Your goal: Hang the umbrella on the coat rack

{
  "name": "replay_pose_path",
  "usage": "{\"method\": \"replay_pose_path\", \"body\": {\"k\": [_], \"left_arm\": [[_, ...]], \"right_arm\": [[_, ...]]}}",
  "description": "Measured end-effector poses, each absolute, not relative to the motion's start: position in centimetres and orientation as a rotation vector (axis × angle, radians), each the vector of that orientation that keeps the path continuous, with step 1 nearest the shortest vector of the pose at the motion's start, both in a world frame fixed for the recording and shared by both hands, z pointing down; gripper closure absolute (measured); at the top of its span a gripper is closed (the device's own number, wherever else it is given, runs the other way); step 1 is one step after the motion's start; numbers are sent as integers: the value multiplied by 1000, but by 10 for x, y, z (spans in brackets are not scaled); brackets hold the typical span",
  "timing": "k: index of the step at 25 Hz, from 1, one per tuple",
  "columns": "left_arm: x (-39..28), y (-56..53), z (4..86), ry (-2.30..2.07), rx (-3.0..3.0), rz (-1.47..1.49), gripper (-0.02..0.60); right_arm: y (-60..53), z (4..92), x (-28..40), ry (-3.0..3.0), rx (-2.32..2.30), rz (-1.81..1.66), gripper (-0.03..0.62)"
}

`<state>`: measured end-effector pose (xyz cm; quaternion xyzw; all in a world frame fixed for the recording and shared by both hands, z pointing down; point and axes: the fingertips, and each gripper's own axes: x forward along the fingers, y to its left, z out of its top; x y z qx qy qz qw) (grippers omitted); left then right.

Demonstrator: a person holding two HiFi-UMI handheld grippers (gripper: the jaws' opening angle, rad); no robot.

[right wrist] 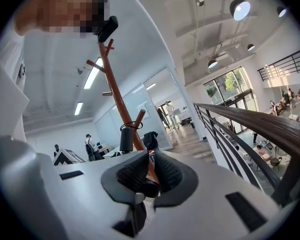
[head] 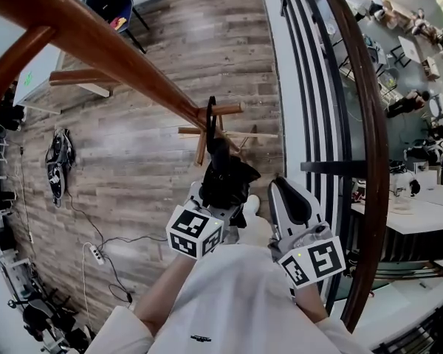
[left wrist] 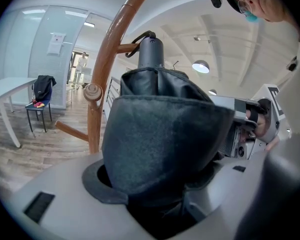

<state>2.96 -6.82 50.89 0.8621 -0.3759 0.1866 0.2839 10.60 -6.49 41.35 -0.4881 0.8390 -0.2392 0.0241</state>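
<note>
A brown wooden coat rack (head: 96, 43) rises in front of me, with short pegs (head: 227, 110) sticking out. My left gripper (head: 220, 198) is shut on the folded black umbrella (head: 225, 174), which points up toward the pegs. The umbrella's thin strap loop (head: 210, 113) stands at a peg. In the left gripper view the umbrella's fabric (left wrist: 160, 134) fills the jaws, and its handle (left wrist: 151, 51) with the strap (left wrist: 140, 36) sits beside the pole (left wrist: 107, 59). My right gripper (head: 286, 192) is beside it on the right, shut and empty (right wrist: 149, 171).
A dark metal railing with a wooden handrail (head: 373, 124) runs close on the right, with a lower floor beyond it. A chair with a dark jacket (head: 111, 2) stands far off. A black object (head: 57, 161) and a power strip with cables (head: 96, 253) lie on the wooden floor at left.
</note>
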Motion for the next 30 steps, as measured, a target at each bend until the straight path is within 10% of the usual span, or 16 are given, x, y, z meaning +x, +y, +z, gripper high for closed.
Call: {"method": "replay_pose_path", "body": {"k": [30], "left_arm": [[18, -65, 592, -1044, 2236, 473, 299]], "right_arm": [[-52, 452, 90, 2606, -1545, -771, 536]]}}
